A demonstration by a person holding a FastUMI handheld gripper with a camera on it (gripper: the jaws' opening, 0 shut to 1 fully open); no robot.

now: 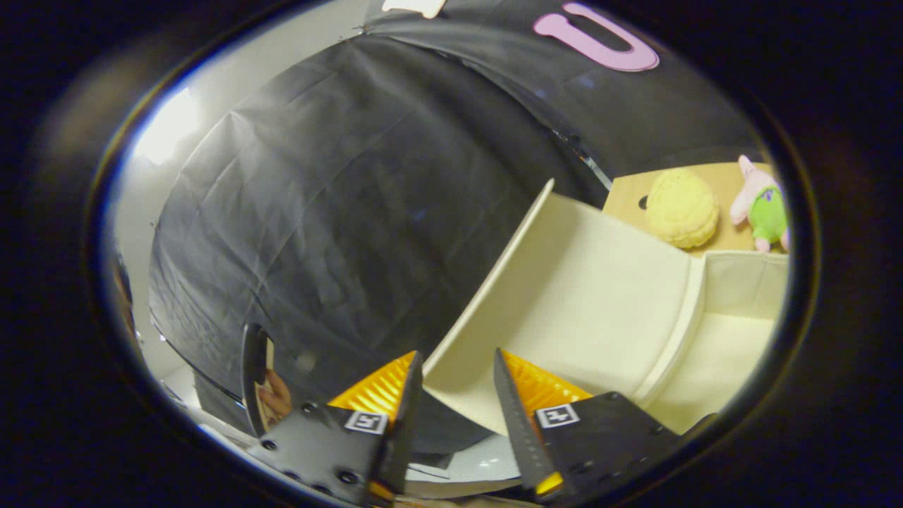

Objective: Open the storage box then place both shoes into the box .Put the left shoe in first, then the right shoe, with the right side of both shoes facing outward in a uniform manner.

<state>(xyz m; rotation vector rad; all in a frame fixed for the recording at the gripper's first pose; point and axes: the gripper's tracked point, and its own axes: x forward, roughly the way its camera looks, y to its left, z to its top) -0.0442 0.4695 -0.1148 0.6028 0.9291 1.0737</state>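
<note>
Lid (564, 296) between hand-held gripper (457, 367) fingers

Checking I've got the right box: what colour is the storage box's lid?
Cream, plain; the raised lid shows best in the gripper view.

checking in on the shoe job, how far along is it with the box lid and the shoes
Done: the cream storage box looks open, its lid raised at a tilt. In hand: the lid's lower corner sits between the open fingers of the gripper, which don't visibly press it. Left: placing both shoes, left one first; the visible part of the box interior holds no shoe.
</note>
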